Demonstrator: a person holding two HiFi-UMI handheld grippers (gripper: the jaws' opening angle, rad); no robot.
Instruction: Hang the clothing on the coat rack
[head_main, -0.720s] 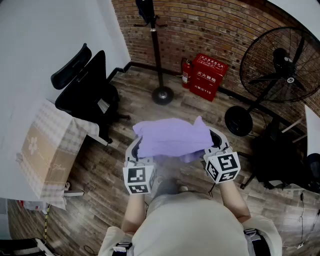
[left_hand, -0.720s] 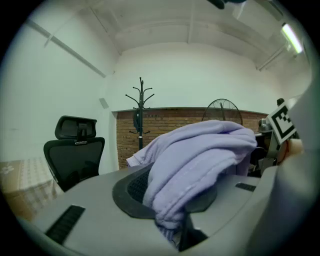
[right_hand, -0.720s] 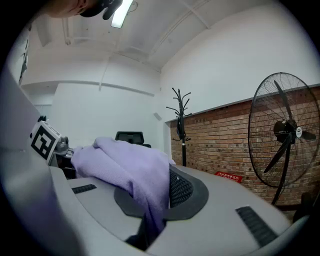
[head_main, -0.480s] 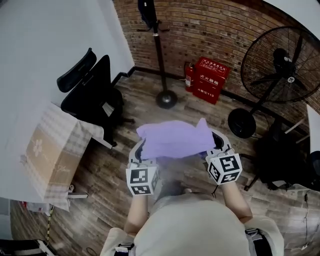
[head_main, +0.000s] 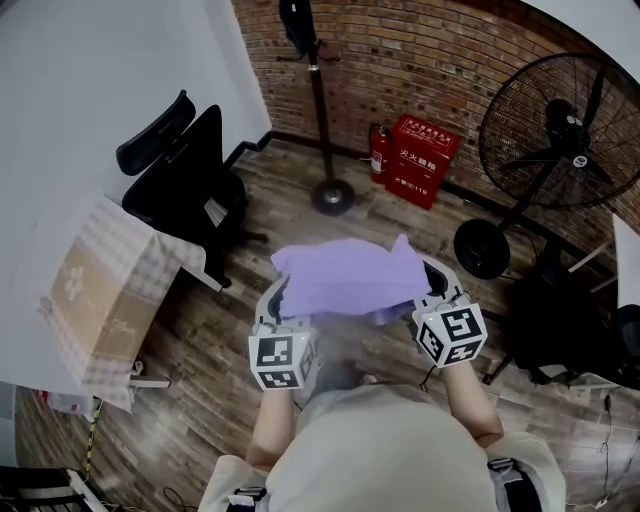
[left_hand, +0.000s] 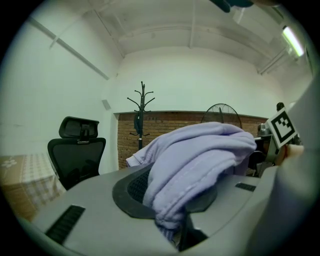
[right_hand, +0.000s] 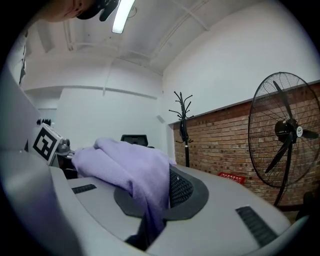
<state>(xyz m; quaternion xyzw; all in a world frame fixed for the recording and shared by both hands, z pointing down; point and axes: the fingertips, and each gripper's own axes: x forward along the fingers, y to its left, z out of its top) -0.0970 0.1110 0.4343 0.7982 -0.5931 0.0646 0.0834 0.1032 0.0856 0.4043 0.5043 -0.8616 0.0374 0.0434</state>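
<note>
A lilac garment (head_main: 347, 277) is stretched between both grippers at waist height. My left gripper (head_main: 278, 305) is shut on its left edge, with the folded cloth (left_hand: 200, 165) bunched over the jaws. On the other side my right gripper (head_main: 433, 290) is shut on the right edge, where the fabric (right_hand: 135, 175) drapes into the jaw gap. The black coat rack (head_main: 318, 110) stands ahead against the brick wall, with something dark hanging at its top. It also shows as a thin pole with prongs in both gripper views, the coat rack (left_hand: 142, 112) at centre and the coat rack (right_hand: 182, 127) left of the bricks.
A black office chair (head_main: 185, 185) stands to the left by a white wall. A checked cloth covers a table (head_main: 95, 290) at far left. A red fire-extinguisher box (head_main: 424, 160) sits by the brick wall, and a large floor fan (head_main: 560, 130) stands at right.
The view has shifted slightly, the chair and rack sitting a little further right and lower than before. Both grippers keep the garment in the same hold.
</note>
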